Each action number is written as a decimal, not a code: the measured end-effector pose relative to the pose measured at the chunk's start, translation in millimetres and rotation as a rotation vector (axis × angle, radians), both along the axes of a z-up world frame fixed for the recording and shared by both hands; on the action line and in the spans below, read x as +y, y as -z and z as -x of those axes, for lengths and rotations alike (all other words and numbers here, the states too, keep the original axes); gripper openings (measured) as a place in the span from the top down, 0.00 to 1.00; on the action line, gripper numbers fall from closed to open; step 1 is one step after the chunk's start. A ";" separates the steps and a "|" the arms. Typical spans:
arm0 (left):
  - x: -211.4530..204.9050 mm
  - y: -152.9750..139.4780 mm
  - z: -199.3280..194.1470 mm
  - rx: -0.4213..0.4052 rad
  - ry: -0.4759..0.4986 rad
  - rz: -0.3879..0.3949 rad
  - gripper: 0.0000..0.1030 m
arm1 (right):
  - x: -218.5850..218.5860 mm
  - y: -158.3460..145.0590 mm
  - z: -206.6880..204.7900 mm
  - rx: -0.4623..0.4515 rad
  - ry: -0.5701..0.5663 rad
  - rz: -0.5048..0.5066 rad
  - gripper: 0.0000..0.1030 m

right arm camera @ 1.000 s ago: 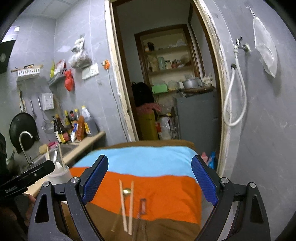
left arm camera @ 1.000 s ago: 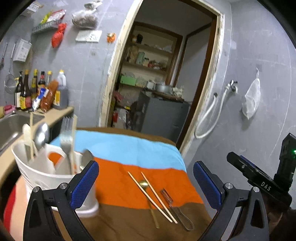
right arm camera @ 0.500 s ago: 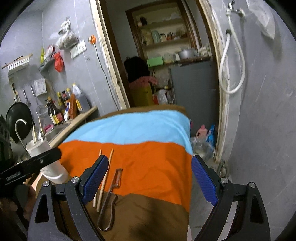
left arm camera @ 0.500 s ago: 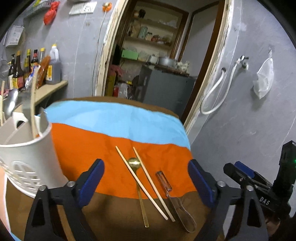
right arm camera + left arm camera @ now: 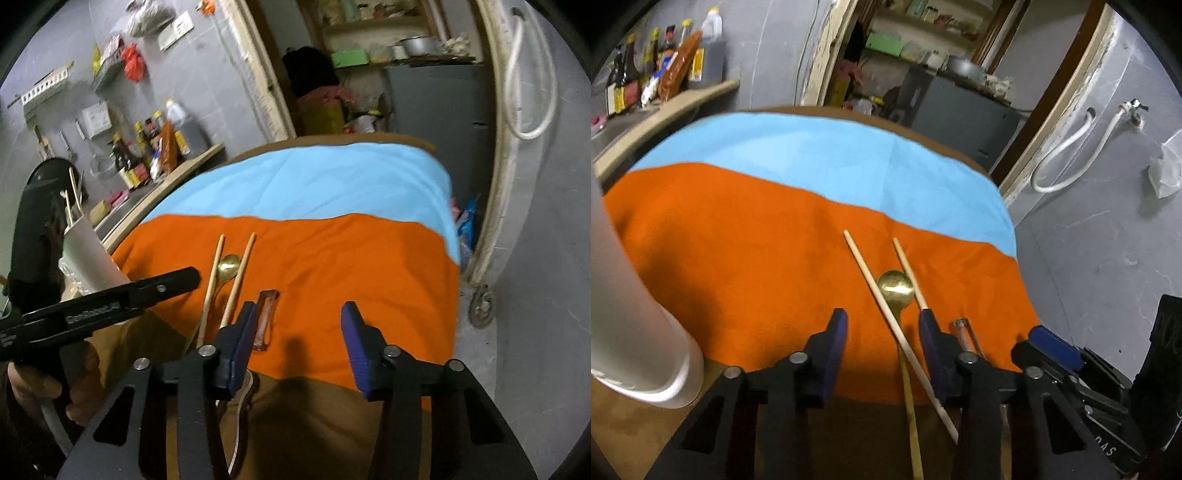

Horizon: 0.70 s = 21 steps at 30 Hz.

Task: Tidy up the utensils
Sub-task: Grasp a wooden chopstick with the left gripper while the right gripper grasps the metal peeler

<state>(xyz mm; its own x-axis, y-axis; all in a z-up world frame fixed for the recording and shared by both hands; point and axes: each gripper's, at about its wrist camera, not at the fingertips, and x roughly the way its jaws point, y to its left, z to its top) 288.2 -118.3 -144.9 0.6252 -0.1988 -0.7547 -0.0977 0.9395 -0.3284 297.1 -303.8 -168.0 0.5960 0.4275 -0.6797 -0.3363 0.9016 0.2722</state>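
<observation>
Left tool is over the near part of the cloth-covered counter. Its jaws have just been closing and now stand partly apart, straddling the left chopstick and the neck of the gold spoon. No pad presses on either, so nothing is clamped.

Key relation: both chopsticks and the spoon lie with their long axes running near edge to far edge, tips toward the blue stripe, roughly in line with the left tool's pointing direction. The jaw gap crosses them, so it looks suited to a pinch across the shaft. The right chopstick meets the tool's right pad at its tip; I can't tell whether it touches. It risks getting nudged.

Right tool has also just been closing, jaws still apart, nothing between them but bare orange cloth. The clear-handled utensil lies just outside its left pad, same long axis, so a small shift toward the left hand seems needed.

The left hand is nearer the chopsticks and spoon, the right nearer the clear-handled piece.

The right wrist view shows the left tool from the side and the white utensil holder at the counter's left edge with utensils standing in it. The left wrist view shows the holder only as a blurred wall, contents hidden.
</observation>
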 end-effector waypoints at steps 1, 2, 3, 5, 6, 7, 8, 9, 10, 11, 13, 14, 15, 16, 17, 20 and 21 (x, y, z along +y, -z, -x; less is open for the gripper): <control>-0.9 1.5 -2.1 0.009 0.001 0.003 0.68 | 3.3 1.4 -1.7 0.005 -0.012 0.003 0.64; -0.9 4.4 -5.0 0.025 0.004 0.010 0.70 | 8.6 2.9 -4.1 0.012 -0.029 0.009 0.65; -1.0 6.0 -6.9 0.034 0.005 0.012 0.71 | 13.9 4.7 -6.1 0.018 -0.044 0.017 0.65; -1.8 9.3 -12.5 0.055 0.013 0.017 0.74 | 20.4 8.1 -9.9 0.033 -0.071 0.032 0.65; -1.6 10.3 -15.0 0.060 0.014 0.020 0.75 | 23.1 9.4 -11.7 0.041 -0.078 0.042 0.65; -1.0 10.3 -16.4 0.063 0.013 0.025 0.76 | 28.2 11.9 -13.6 0.052 -0.087 0.053 0.65; -0.6 10.1 -19.0 0.067 0.015 0.031 0.78 | 29.4 13.3 -15.0 0.059 -0.092 0.058 0.65; -0.6 10.7 -21.7 0.075 0.016 0.034 0.78 | 33.0 15.0 -16.4 0.066 -0.099 0.068 0.65; -0.7 11.3 -23.7 0.081 0.014 0.034 0.80 | 34.7 15.7 -17.6 0.071 -0.104 0.075 0.65; 0.0 11.8 -26.4 0.089 0.011 0.035 0.82 | 38.7 16.4 -18.7 0.076 -0.108 0.089 0.65; 0.4 12.1 -31.2 0.103 0.005 0.039 0.84 | 44.5 15.7 -20.5 0.074 -0.113 0.117 0.65; 1.0 12.5 -34.2 0.114 0.004 0.041 0.84 | 46.7 15.2 -20.8 0.074 -0.112 0.134 0.66; 1.3 12.7 -36.2 0.126 0.007 0.042 0.84 | 48.3 14.6 -21.0 0.074 -0.111 0.151 0.69; 1.1 12.3 -38.5 0.133 0.009 0.041 0.84 | 48.6 14.1 -21.2 0.075 -0.110 0.163 0.71; 0.4 11.8 -40.3 0.145 0.014 0.037 0.84 | 47.7 13.0 -21.5 0.076 -0.109 0.170 0.72; -1.0 10.9 -42.9 0.168 0.035 0.028 0.88 | 46.4 10.7 -20.4 0.092 -0.108 0.174 0.75; -1.5 10.8 -43.1 0.177 0.043 0.029 0.88 | 46.6 10.1 -20.0 0.100 -0.107 0.174 0.75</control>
<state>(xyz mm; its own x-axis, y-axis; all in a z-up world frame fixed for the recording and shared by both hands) 331.3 -119.8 -155.7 0.4739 -0.2459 -0.8456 -0.1158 0.9345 -0.3367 317.1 -257.3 -178.1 0.4797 0.3561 -0.8019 -0.4122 0.8983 0.1523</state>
